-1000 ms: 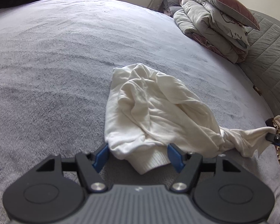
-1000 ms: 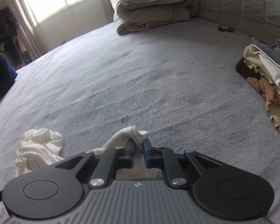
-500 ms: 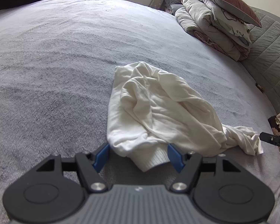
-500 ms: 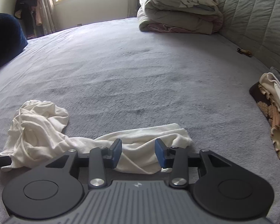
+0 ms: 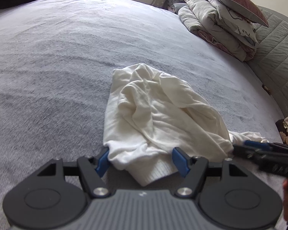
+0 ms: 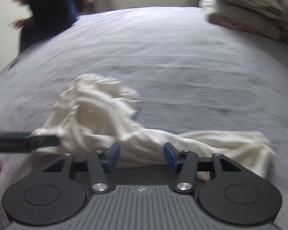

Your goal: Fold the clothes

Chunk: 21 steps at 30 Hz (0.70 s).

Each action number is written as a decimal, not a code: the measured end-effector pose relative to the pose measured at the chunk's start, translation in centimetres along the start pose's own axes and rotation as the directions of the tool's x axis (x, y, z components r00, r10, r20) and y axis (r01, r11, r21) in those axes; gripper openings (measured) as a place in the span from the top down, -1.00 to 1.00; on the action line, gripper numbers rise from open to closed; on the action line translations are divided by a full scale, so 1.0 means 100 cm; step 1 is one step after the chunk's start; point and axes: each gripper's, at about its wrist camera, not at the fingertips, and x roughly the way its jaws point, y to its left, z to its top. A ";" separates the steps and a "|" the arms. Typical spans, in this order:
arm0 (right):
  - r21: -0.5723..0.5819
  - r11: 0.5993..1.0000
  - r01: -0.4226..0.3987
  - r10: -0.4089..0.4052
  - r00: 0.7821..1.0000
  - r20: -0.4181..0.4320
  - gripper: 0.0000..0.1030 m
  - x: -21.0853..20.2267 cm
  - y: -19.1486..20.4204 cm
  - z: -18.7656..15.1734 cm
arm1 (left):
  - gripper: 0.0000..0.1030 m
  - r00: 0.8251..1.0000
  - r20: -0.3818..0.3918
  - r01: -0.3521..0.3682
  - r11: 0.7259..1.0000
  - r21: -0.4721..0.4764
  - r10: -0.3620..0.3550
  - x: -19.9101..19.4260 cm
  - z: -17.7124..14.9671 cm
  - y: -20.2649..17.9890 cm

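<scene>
Grey plush bed cover (image 5: 67, 61) is filling both views, with folded bedding (image 5: 224, 25) stacked at the far right by the quilted headboard (image 5: 278, 57). The cream garment (image 5: 159, 118) is lying crumpled mid-bed, its ribbed hem sitting between the left gripper's (image 5: 142, 163) wide-spread blue pads without being pinched. The right gripper (image 6: 142, 156) has just been opening its jaws, and the twisted sleeve (image 6: 211, 143) is lying loose on the cover between and beyond them; that view is motion-blurred.
</scene>
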 end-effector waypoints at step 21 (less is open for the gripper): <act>-0.116 0.990 0.075 -0.069 0.996 0.057 0.04 0.022 0.021 -0.005 | 0.30 0.998 0.023 -0.058 0.998 -0.018 0.059 0.001 0.000 0.003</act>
